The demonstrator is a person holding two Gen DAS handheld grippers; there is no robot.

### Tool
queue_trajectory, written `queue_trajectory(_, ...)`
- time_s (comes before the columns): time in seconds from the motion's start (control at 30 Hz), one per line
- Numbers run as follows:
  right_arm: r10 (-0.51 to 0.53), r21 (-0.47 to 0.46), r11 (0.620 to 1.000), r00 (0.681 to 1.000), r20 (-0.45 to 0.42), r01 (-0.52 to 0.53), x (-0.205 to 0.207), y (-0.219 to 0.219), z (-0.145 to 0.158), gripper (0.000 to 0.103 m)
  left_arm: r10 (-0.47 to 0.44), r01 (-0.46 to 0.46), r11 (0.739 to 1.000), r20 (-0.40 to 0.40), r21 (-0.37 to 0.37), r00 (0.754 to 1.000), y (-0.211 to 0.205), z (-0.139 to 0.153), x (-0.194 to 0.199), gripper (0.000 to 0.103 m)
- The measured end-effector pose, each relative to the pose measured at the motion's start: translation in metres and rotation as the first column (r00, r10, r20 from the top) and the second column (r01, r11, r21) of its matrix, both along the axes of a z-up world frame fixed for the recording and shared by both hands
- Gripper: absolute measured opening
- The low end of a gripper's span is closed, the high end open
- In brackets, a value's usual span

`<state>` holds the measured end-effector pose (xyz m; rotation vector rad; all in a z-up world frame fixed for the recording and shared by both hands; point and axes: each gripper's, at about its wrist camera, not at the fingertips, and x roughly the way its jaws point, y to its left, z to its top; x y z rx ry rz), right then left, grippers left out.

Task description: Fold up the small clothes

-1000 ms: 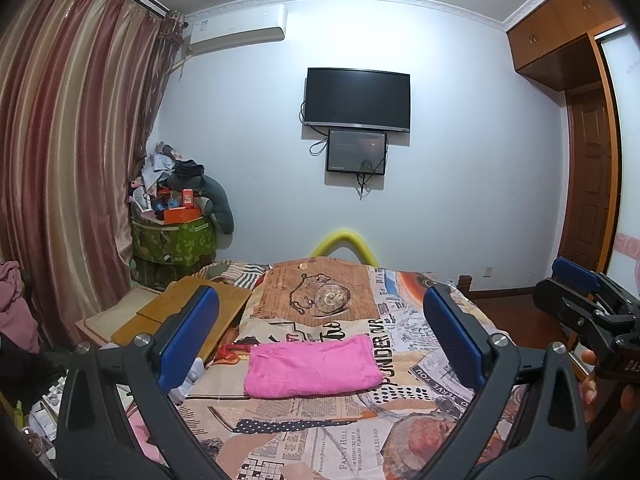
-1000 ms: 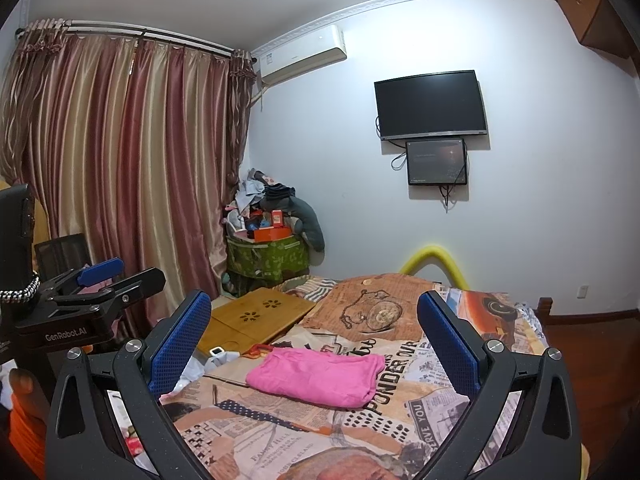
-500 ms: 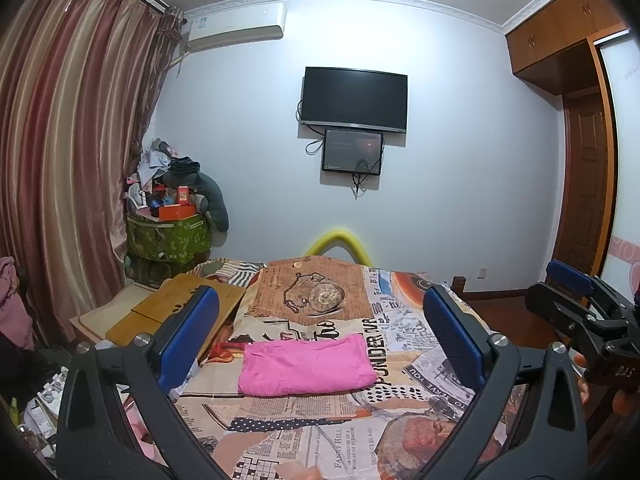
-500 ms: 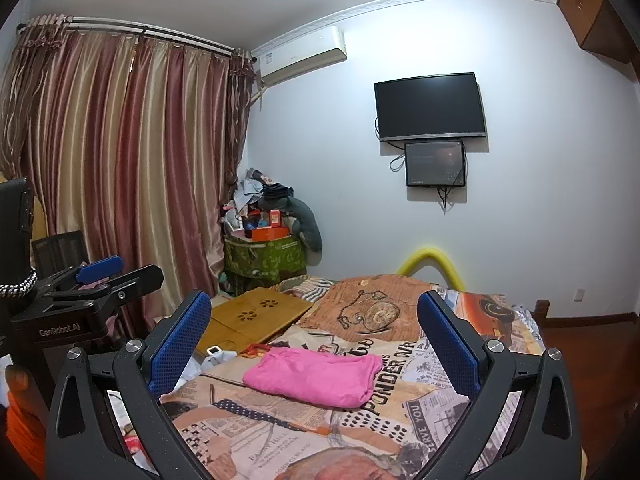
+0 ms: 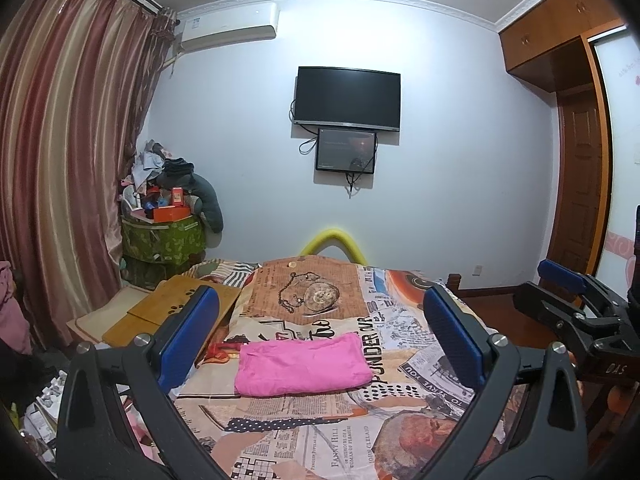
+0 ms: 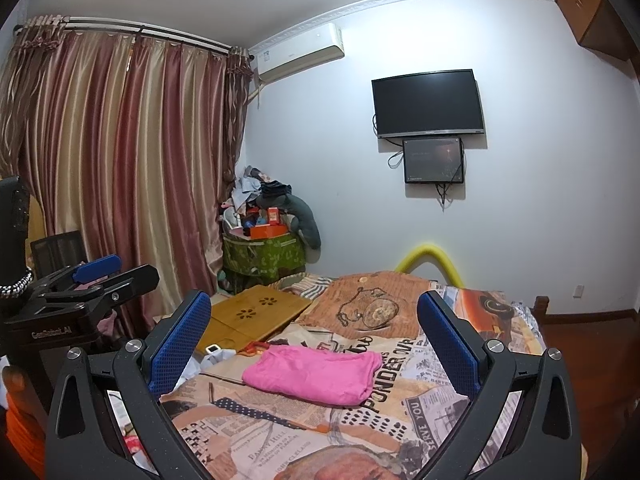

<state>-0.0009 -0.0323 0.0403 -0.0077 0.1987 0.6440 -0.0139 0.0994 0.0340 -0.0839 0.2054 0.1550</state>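
Nearest, the black left gripper (image 5: 320,340) with blue rubber pads and the matching right gripper (image 6: 314,338) both stand spread wide and empty, raised above the near end of the bed. Beyond them, a folded bright pink cloth garment (image 5: 302,366) lies flat on the newspaper-print patchwork bedspread (image 5: 320,440), touching neither tool. Farther back, a dark flat television (image 5: 347,98) hangs on the white wall.
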Motion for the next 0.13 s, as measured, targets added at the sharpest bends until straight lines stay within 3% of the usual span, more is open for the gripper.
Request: queue_trajectory(0.13,0.002,-0.002,1.0,1.0,-0.006,-0.002,0.0014,0.0013,-0.0002,0.102,0.004,-0.004,1.0,-0.005,0.006,1.0,-0.0001,-0.0007,0.0017,0.103)
